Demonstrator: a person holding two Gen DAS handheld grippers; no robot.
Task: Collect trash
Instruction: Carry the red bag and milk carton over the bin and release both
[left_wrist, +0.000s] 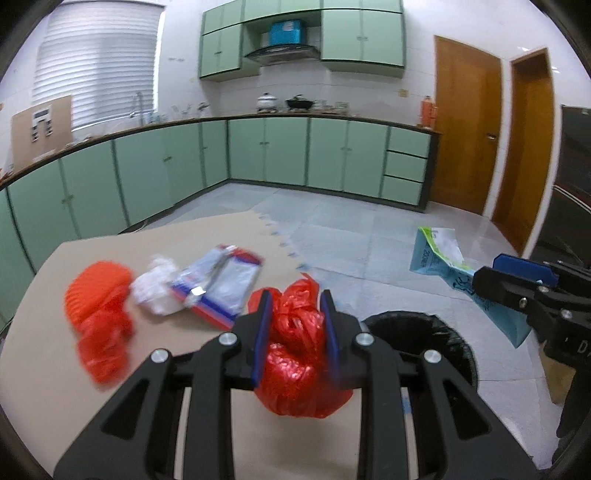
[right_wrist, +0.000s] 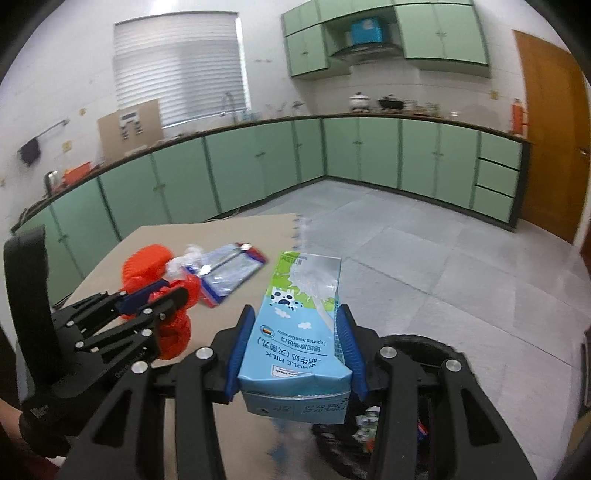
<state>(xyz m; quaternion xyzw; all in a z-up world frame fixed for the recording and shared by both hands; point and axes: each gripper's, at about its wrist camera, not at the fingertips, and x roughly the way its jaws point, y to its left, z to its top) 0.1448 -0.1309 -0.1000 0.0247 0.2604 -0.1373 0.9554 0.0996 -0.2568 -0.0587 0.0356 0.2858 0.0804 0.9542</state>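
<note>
My left gripper (left_wrist: 294, 314) is shut on a crumpled red plastic bag (left_wrist: 301, 354), held above the table edge beside the black-lined trash bin (left_wrist: 424, 332). My right gripper (right_wrist: 293, 332) is shut on a blue milk carton (right_wrist: 295, 339), held over the bin (right_wrist: 417, 354), which has some trash inside. In the left wrist view the carton (left_wrist: 439, 254) and right gripper (left_wrist: 524, 291) show at the right. In the right wrist view the left gripper (right_wrist: 147, 295) with the red bag (right_wrist: 177, 328) shows at the left.
On the tan table (left_wrist: 55, 369) lie an orange net (left_wrist: 99, 291), a white crumpled bag (left_wrist: 157, 288) and a red-and-blue edged clear pouch (left_wrist: 221, 284). Green cabinets (left_wrist: 258, 151) line the walls. Wooden doors (left_wrist: 465, 125) stand at the right.
</note>
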